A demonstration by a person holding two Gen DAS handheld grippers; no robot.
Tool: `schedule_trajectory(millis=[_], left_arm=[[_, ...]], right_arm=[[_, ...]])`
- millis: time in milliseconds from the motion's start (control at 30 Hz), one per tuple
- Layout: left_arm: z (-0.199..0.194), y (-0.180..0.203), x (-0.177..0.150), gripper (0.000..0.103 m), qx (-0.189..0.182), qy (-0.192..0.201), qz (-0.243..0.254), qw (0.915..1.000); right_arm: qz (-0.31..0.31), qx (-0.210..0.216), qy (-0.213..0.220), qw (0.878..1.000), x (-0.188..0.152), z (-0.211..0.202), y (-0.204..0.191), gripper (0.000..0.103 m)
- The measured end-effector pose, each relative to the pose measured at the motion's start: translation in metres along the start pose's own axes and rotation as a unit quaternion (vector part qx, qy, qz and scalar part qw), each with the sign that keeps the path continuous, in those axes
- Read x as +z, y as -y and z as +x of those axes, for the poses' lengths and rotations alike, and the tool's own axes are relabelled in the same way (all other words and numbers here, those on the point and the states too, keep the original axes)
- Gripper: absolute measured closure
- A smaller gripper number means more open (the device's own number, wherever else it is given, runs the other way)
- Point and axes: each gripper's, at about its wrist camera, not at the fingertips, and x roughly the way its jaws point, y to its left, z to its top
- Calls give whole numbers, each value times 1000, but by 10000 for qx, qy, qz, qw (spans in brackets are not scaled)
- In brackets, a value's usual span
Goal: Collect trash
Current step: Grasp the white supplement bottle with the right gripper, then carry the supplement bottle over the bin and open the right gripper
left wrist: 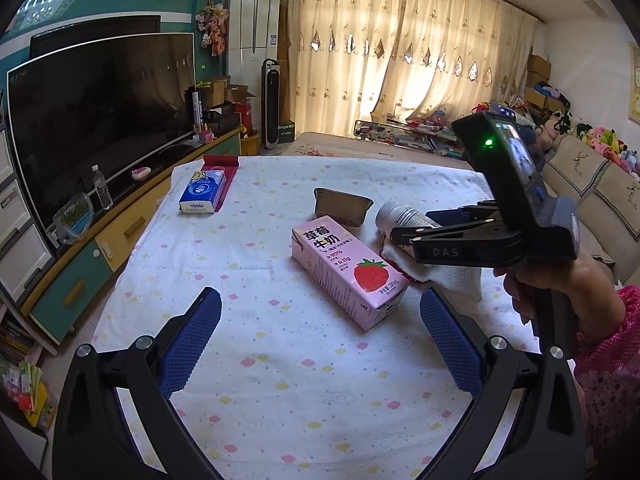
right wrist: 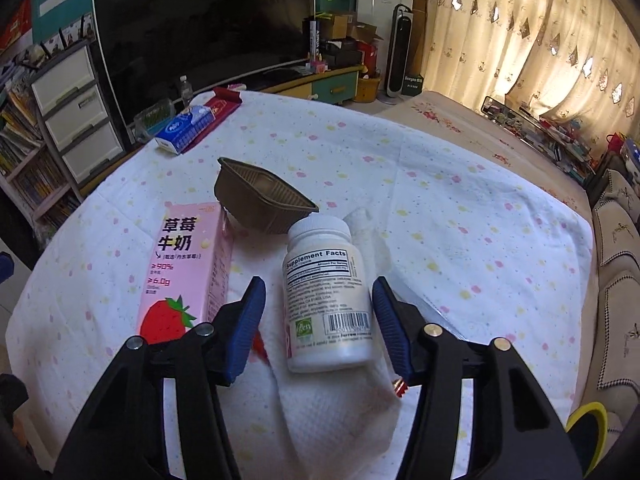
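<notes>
**Right gripper straddling the supplement bottle on the spotted tablecloth**

The table, spread with a white cloth dotted in pink and yellow, is carrying all the trash. Taking the pink strawberry milk carton as the landmark: it is lying flat on its side near the middle of the cloth. Just behind it, a brown ribbed plastic tray is tilting on its side, its hollow looking empty. Beside the carton, a white paper towel is lying spread out, and a white supplement bottle with its cap on is resting on the towel; its contents cannot be seen. Far beyond the carton, at the table's far corner, a blue tissue pack is sitting in a red holder.

The right gripper is standing partly open, its blue pads on either side of the bottle without pressing on it. The left gripper is hovering wide open over bare cloth, in front of the carton, holding nothing.
</notes>
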Motion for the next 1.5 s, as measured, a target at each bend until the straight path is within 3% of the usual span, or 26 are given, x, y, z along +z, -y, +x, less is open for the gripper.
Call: schedule_trajectory(millis=[67,133,300,667,833,933,1133,1300,1500], left_arm=[[2,0,-1,5,-9,-18,-7,10000],[5,0,-1,5,-14,-45,-9,10000],[7,1,-2,5,-5,-68,2,10000],[6,4,-5,5,19,-82,14,10000],[8,13,-6,5,-9,-121,80,9999],[15,22,-5,5,-6,-198,121,9997],[46,42,0,5,58,-479,88,9988],[76,59,6,5,145,-681,38,9976],[108,68,14,5,323,-881,-89,9955]], right_arm=[[-10,3,-55,10000,0,5,0,50],[-17,-15,-97,10000,1,9,0,57],[2,34,0,10000,0,2,-1,57],[-29,336,485,9983,-18,-62,-10,57],[111,230,660,9975,-42,-97,2,57],[343,17,703,9969,-65,-117,24,57],[1137,-796,574,9886,-119,-140,101,57],[2038,-1383,312,9687,-172,-145,181,57],[2798,-2038,-380,9374,-228,-116,257,58]])
